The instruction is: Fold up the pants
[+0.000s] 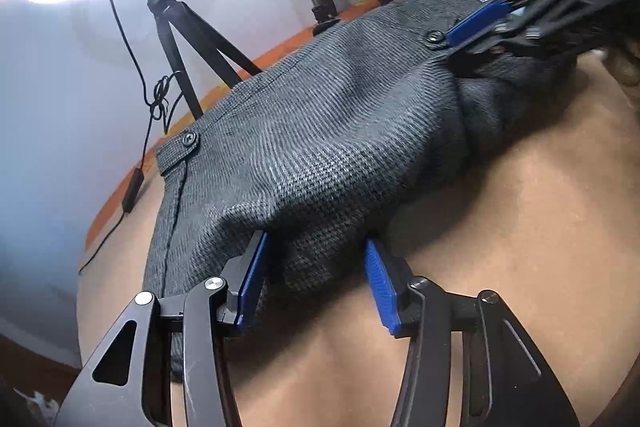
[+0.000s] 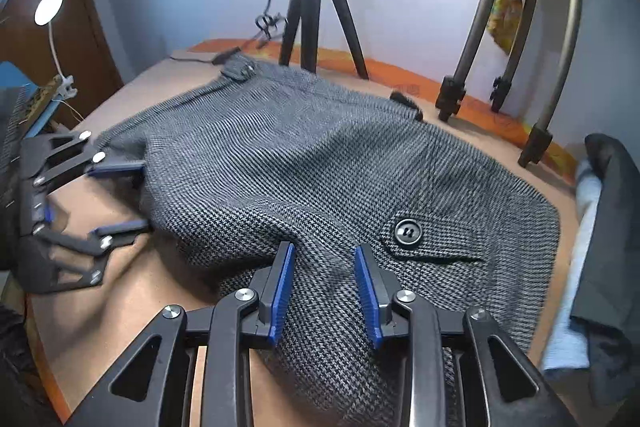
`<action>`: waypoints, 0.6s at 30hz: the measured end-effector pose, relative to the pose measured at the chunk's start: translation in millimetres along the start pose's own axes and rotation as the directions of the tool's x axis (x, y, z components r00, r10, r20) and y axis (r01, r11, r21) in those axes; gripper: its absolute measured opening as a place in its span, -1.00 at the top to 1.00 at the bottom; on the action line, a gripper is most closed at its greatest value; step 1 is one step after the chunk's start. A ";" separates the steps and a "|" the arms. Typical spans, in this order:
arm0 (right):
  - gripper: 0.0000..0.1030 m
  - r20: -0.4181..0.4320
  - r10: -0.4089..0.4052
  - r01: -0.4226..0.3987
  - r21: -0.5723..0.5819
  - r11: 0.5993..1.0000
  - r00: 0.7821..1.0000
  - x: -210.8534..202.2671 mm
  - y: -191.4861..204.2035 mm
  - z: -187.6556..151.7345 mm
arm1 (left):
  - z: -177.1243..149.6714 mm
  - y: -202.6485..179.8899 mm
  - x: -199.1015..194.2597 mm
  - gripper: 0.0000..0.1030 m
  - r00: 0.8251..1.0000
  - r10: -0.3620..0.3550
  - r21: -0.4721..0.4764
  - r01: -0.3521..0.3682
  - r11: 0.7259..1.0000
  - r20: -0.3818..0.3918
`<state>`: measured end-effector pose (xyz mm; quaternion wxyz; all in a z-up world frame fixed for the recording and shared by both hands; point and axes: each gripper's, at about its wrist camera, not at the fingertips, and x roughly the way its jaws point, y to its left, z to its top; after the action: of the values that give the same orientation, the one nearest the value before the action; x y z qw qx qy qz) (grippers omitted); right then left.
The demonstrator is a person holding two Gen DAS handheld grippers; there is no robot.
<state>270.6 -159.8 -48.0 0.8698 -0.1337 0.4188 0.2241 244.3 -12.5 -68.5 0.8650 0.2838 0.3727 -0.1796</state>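
Blue-padded fingers of my left gripper (image 1: 316, 283) sit lowest in the left wrist view, jaws apart around a bunched edge of the pants (image 1: 320, 131); the left pad touches the cloth, while the right pad stands on the bare table (image 1: 520, 219) beside it, so nothing is clamped. From my right wrist view, the right gripper (image 2: 324, 291) straddles a raised ridge of the same grey houndstooth cloth, jaws part-way apart with fabric between them; I cannot tell whether the pads press on it. I can read no brand, label or writing on anything in either view. Going left to right in the left view: a cable (image 1: 132, 75) trails down the wall, a black tripod (image 1: 180, 39) stands at the table's far edge, the pants lie spread across the brown table with a button (image 1: 189, 138) on a tab, and the right gripper (image 1: 480, 27) reaches in at the far corner, just beside a second button (image 1: 435, 36). The right view alone shows a small round lamp (image 2: 49, 7) on a bent neck at the far left, the left gripper (image 2: 120, 195) at the cloth's left edge, a large button (image 2: 408, 231) above a pocket slit, a second grey-legged stand (image 2: 512, 39), and dark and pale blue clothes (image 2: 592, 251) piled at the right.
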 end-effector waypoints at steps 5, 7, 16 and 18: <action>0.26 0.053 0.076 -0.070 -0.113 0.991 0.996 -24.8 27.1 -6.6 | 9.5 18.4 2.5 0.07 1.000 -0.028 -0.065 0.028 0.997 0.012; 0.08 0.046 0.097 -0.087 -0.172 0.981 0.994 -25.8 42.4 -11.0 | 15.7 25.6 -0.3 0.07 0.999 -0.029 -0.076 0.030 0.997 0.022; -0.25 0.011 -0.130 0.121 -0.432 0.894 0.992 15.8 85.3 -29.7 | 31.3 42.7 6.3 0.06 0.997 -0.070 -0.124 0.073 0.990 0.024; 0.29 0.031 -0.205 0.195 -0.469 0.861 0.978 24.3 87.7 -30.0 | 30.5 42.7 4.1 0.05 0.997 -0.075 -0.122 0.077 0.990 0.027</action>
<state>219.9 -89.9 -89.5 0.8258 -0.3851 0.3444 0.2261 285.8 1.1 -39.2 0.8775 0.2136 0.3840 -0.1922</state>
